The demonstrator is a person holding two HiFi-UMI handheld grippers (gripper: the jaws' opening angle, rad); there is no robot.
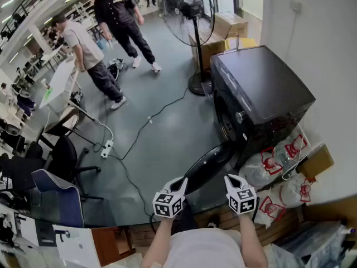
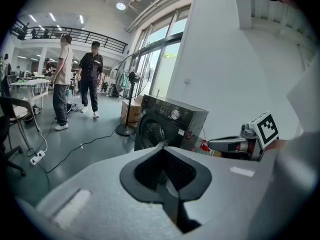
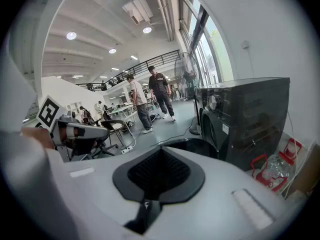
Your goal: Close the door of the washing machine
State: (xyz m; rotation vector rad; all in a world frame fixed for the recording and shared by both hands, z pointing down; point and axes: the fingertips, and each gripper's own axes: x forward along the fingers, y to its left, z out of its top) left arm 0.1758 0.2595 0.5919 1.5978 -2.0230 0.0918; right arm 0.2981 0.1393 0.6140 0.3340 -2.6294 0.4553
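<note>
The left tongs [image 1: 178, 184] are clenched on nothing, in front of the washing machine [image 1: 262, 94] and apart from it. The round door [image 1: 209, 165] stands swung open from the machine's front, ahead of both tongs. The right tongs [image 1: 231, 181] are likewise clenched and empty. White bags [image 1: 279, 156] lie against the machine's near side.

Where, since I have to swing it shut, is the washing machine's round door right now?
In the head view, the dark round door hangs open at lower centre, left of the black front-loading washing machine, just beyond the left gripper.
</note>
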